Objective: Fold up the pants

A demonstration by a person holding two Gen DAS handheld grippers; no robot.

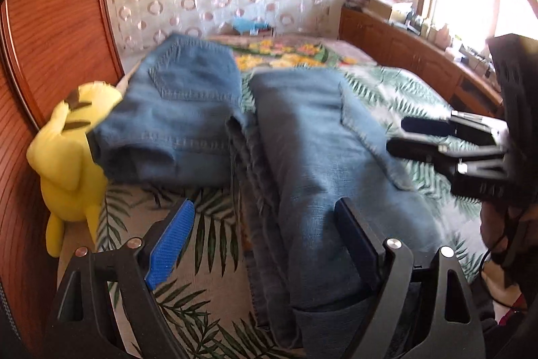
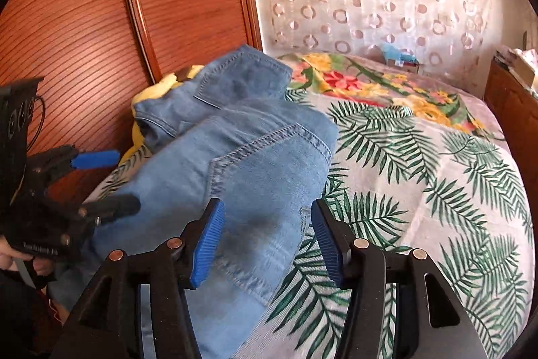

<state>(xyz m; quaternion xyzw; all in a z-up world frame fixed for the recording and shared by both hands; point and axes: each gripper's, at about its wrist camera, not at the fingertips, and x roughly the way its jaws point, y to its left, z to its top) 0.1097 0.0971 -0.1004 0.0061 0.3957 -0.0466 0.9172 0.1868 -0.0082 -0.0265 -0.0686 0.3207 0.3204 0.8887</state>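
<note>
Blue denim pants point(image 1: 319, 174) lie lengthwise on the bed, a back pocket point(image 2: 269, 157) facing up. A second denim bundle point(image 1: 175, 110) rests behind them to the left, touching them; I cannot tell whether it is a separate garment. My left gripper point(image 1: 265, 207) hovers open over the near pants, its blue pad point(image 1: 171, 244) above the bedspread. My right gripper point(image 2: 268, 207) stands open over the pants' right edge, pads not pressing the cloth. Each gripper shows in the other's view: the right gripper point(image 1: 398, 134) at the right, the left gripper point(image 2: 127, 179) at the left.
A yellow plush toy point(image 1: 67, 164) leans against the wooden headboard point(image 1: 50, 39), partly under the far denim. The palm-leaf bedspread point(image 2: 420, 174) stretches right, with a floral blanket point(image 2: 370, 79) beyond. A cluttered wooden cabinet point(image 1: 403, 46) runs under the window.
</note>
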